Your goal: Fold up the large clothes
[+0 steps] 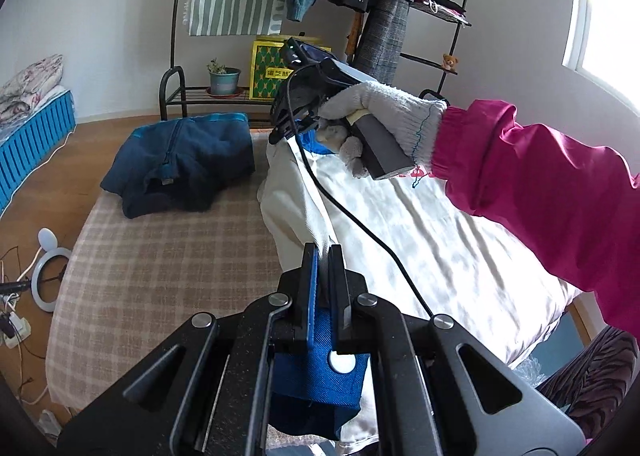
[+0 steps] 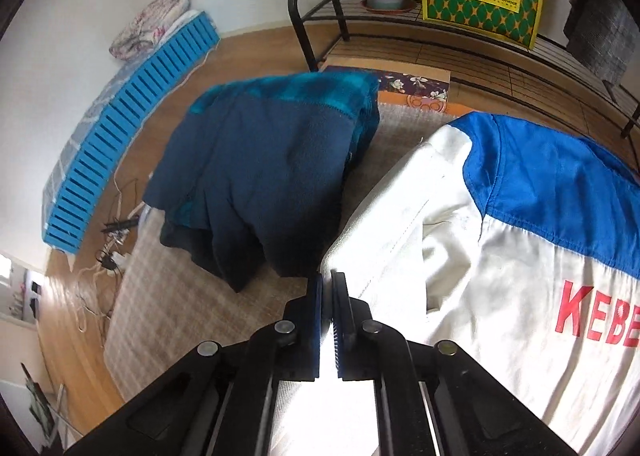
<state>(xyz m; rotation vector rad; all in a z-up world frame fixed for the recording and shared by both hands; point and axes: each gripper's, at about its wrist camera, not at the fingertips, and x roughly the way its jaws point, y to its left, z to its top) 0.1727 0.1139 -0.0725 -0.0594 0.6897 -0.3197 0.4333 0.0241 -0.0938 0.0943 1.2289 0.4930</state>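
Left wrist view: Wooden flooring surrounds a low bed (image 1: 132,268) with a beige checked cover. On this bed lies a white jacket (image 1: 440,240), spread flat, and beside it, apart from it, a folded dark blue fleece garment (image 1: 180,163). The left gripper (image 1: 325,256) is clenched on the near edge of the white jacket; a blue fabric part with a white snap sits between the finger bases. A gloved hand (image 1: 380,115) with a magenta sleeve (image 1: 540,191) holds the right gripper (image 1: 280,133) at the jacket's far edge. Behind, a black garment rack (image 1: 176,15) carries hung clothing; its bottom shelf bears a blue-green flowerpot (image 1: 224,80) containing a small plant, and a yellow-green shopping bag (image 1: 268,71), contents not visible.

Right wrist view: Flooring, a blue slatted frame (image 2: 120,143) and cables appear at left. The right gripper (image 2: 328,280) is clenched on the white jacket's edge, with white fabric visible between the fingers. The jacket shows a blue shoulder panel and red lettering. The fleece garment lies just beside it. The flowerpot holds its plant on the rack shelf next to the shopping bag.
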